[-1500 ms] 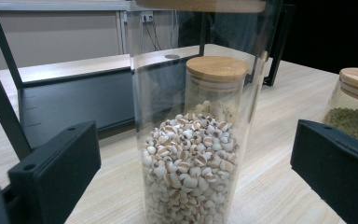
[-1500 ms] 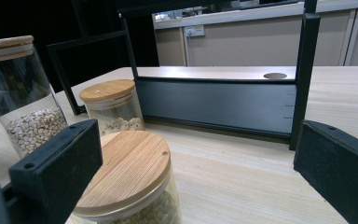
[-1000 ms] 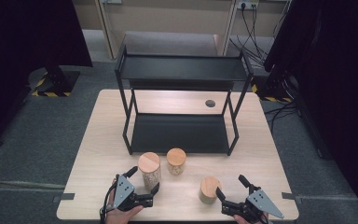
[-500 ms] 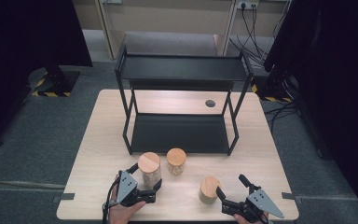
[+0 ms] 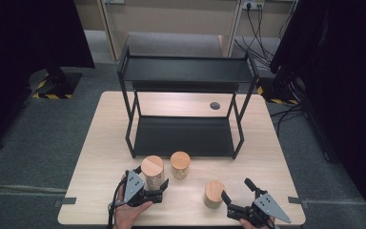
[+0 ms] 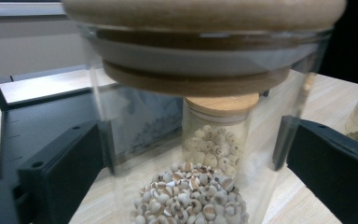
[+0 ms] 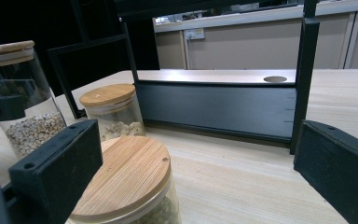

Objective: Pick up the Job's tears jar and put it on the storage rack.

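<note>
You're closing the left tongs (image 5: pixel 164 187) on the tall jar (image 5: pixel 152 172) w/ the cork lid, the one standing at the front left of the tabletop (image 5: pixel 100 143), just in front of the black shelf (image 5: pixel 186 136). The jaws have just been closing, & the jar is btwn them. In the left gripper view the glass (image 6: pixel 196 154) is sitting right btwn the two black pads (image 6: pixel 70 163), and the pads are looking like they're at the glass walls, but I can't tell if they're pressing yet, so I'm not calling it a firm hold. The right tongs (image 5: pixel 240 196) are staying wide open, w/ nothing in them. They're waiting just beside the short jar (image 5: pixel 213 193) at the front right, and in the right gripper view that jar's lid (image 7: pixel 121 177) is sitting low near the left jaw, not btwn both. So I think you're at the grab step for the tall jar. Next, I think you're needing to squeeze a bit more till the glass is snug, then lift straight up. Glass is slippy, so go slow. The tall jar is standing upright, its long axis going up & down, lid pointing up, w/ little white beans (image 6: pixel 189 200) lying in the bottom. A third jar (image 5: pixel 180 164) is standing close behind it to the right, so I'd be watching for a bump when lifting.
</note>
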The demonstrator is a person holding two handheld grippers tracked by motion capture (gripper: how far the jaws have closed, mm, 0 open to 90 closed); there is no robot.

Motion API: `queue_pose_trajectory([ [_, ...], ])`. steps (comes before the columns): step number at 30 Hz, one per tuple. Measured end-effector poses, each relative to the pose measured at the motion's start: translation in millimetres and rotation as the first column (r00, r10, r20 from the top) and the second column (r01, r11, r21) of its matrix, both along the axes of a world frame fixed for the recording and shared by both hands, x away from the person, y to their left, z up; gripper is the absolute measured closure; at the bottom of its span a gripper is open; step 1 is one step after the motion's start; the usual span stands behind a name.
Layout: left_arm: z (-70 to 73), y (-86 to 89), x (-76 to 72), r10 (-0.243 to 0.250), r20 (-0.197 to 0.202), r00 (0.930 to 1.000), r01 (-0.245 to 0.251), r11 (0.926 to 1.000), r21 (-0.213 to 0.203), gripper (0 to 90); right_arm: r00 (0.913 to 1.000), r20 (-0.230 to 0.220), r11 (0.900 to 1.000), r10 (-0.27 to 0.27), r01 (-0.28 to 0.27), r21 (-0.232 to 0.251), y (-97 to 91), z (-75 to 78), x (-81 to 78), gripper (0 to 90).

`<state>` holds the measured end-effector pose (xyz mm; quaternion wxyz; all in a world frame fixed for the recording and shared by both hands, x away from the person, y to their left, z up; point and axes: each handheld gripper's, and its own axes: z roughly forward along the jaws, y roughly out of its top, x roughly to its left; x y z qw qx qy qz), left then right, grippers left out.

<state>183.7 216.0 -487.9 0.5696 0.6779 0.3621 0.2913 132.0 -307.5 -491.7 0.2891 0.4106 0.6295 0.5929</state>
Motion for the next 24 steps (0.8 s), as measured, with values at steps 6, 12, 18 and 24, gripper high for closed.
queue_pose_trajectory([
  [6, -1.4, 0.2, 2.3, 0.005, -0.010, 0.9999, -0.005, 1.0000, 0.008, 24.6, 1.0000, -0.002, 1.0000, -0.001, 0.001, 0.004, -0.6, -0.2, 0.2, 1.5],
  [12, 0.6, 0.1, 1.7, 0.011, -0.013, 0.9999, -0.010, 0.9999, 0.012, 25.1, 1.0000, -0.005, 1.0000, 0.001, -0.001, 0.006, -0.5, -0.6, 0.5, 1.5],
  [18, 5.8, 2.9, 0.2, 0.029, -0.006, 0.9996, -0.029, 0.9996, -0.005, 25.3, 1.0000, -0.002, 0.9999, 0.000, 0.000, 0.011, -1.7, -0.6, 0.4, 1.5],
  [24, 15.6, 6.3, 3.9, 0.030, -0.008, 0.9995, -0.030, 0.9994, -0.015, 25.3, 1.0000, -0.003, 0.9999, 0.000, 0.000, 0.012, -1.3, -0.5, 0.3, 1.5],
])
